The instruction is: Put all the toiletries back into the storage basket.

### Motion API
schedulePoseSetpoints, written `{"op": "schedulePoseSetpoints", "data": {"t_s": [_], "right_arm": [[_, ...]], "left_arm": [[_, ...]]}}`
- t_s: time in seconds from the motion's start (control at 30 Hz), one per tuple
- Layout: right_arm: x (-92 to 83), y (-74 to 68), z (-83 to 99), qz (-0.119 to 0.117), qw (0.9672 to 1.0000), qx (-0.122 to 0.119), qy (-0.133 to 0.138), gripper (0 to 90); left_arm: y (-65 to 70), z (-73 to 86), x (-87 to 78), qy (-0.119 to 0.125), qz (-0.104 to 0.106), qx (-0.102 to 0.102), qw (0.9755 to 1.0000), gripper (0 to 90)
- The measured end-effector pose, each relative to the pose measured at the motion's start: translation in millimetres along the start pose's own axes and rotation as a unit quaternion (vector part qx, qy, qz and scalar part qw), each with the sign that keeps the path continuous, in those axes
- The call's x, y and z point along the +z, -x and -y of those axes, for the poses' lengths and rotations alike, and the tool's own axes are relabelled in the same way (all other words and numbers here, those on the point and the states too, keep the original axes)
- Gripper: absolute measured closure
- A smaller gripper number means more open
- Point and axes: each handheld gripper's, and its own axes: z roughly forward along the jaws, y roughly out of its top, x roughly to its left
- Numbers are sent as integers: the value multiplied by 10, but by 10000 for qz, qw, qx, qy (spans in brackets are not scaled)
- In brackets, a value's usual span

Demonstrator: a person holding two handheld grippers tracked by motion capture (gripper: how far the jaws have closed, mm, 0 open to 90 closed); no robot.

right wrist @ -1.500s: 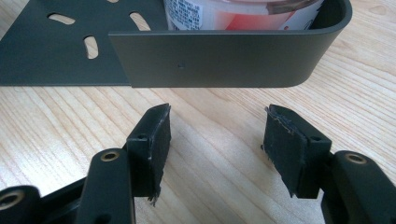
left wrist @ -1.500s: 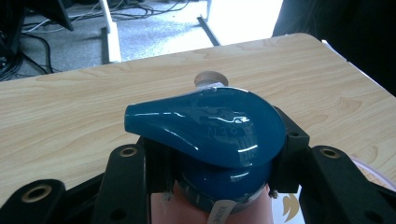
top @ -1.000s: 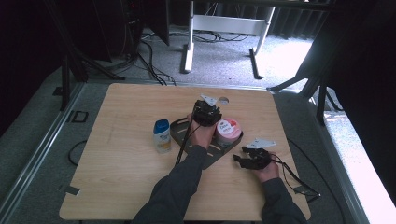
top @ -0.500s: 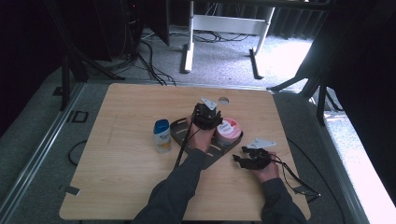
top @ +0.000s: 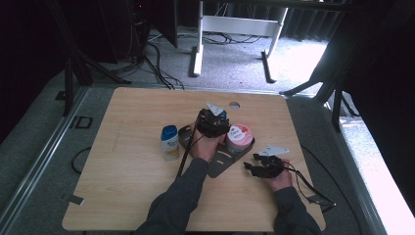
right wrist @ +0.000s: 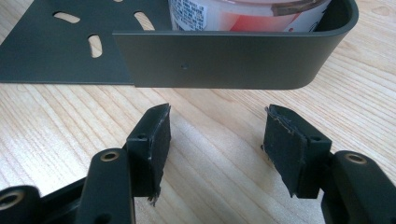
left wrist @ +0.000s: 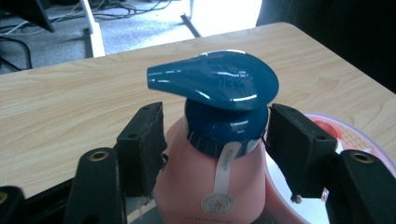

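The pink pump bottle with a dark blue dispenser head [left wrist: 219,140] stood upright in the dark grey slotted metal tray [top: 222,164] near the middle of the light wooden table [top: 127,196]. The left gripper [left wrist: 215,140] was around the bottle's neck, one black pad on each side of the blue collar. Its jaws had just been opening, and in the left gripper view a thin gap showed between each pad and the bottle, so the pads no longer pressed on it. From the high view the left gripper [top: 213,122] sat right over the bottle and hid most of it.

Just beside the bottle, on the person's right, a round tub with a pink and white lid [top: 239,137] stood in the same tray, close against its curved wall. The right gripper view showed that grey wall [right wrist: 224,60] in front of the tub's lower part [right wrist: 243,14].

The right gripper [top: 264,165] rested low over the table near the tray's right edge, its jaws held moderately wide with nothing but bare wood between them [right wrist: 215,140].

A small white bottle with a blue cap [top: 170,142] stood on the table to the left of the tray, apart from both grippers. A black cable [top: 313,188] trailed from the right gripper toward the table's right edge.
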Motion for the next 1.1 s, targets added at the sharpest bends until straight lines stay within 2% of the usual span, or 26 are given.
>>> {"op": "schedulePoseSetpoints", "data": {"t_s": [0.3, 0.4, 0.53, 0.7, 0.83, 0.93, 1.1], "right_arm": [[0, 0, 0, -4, 10000, -2, -4, 410], [0, 0, 0, -4, 10000, 1, -4, 410], [0, 0, 0, -4, 10000, 2, -3, 410], [0, 0, 0, -5, 10000, 2, -2, 410], [0, 0, 0, -7, 10000, 3, -3, 410], [0, 0, 0, -7, 10000, 6, -1, 410], [0, 1, 0, -5, 10000, 1, -2, 409]], "left_arm": [[-45, 66, -49, -120, 123, 60, 9998, 366], [-45, 85, -62, -278, 304, 162, 9990, 373], [-40, 109, -100, -341, 400, 252, 9983, 386], [-49, 133, -161, -370, 416, 390, 9977, 378], [-81, 139, -204, -514, 534, 440, 9963, 351], [-96, 140, -246, -512, 524, 480, 9962, 340], [-129, 125, -317, -549, 566, 544, 9954, 430]]}}
